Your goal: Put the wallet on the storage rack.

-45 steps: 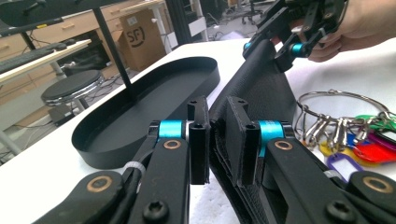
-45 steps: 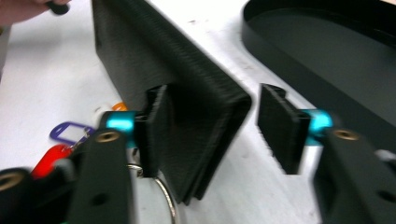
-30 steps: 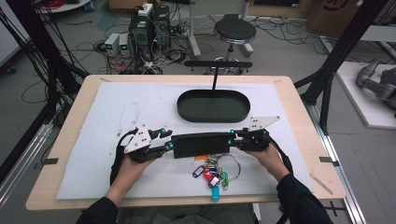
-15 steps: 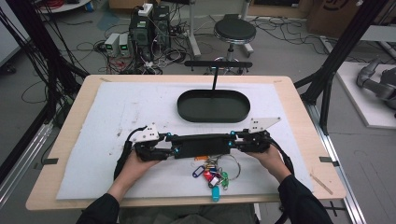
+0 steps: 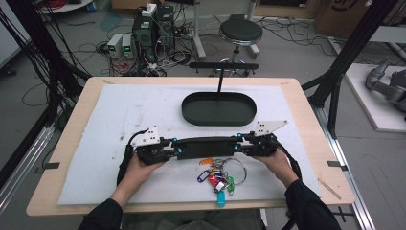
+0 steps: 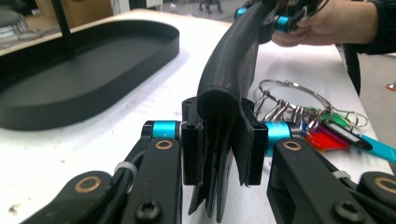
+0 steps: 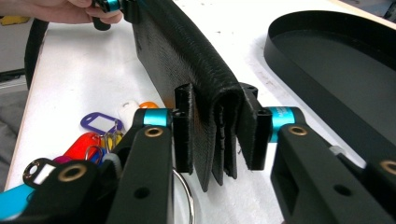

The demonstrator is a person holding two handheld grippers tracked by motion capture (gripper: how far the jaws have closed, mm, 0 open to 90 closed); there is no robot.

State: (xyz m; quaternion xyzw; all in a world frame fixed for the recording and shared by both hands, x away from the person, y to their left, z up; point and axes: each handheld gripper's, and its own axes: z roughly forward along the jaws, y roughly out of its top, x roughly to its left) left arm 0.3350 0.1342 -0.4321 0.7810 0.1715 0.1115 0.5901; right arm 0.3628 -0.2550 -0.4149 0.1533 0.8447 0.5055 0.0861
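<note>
The jaws of the left gripper, just closing, and right gripper clamp the folded black leather wallet by its ends; next probably carrying it level to the black tray.

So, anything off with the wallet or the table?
Nothing stands out. The folded black wallet hangs level between the left gripper and right gripper, each closed on one end. The key bunch lies loose just below it, and the black tray sits square and empty.
</note>
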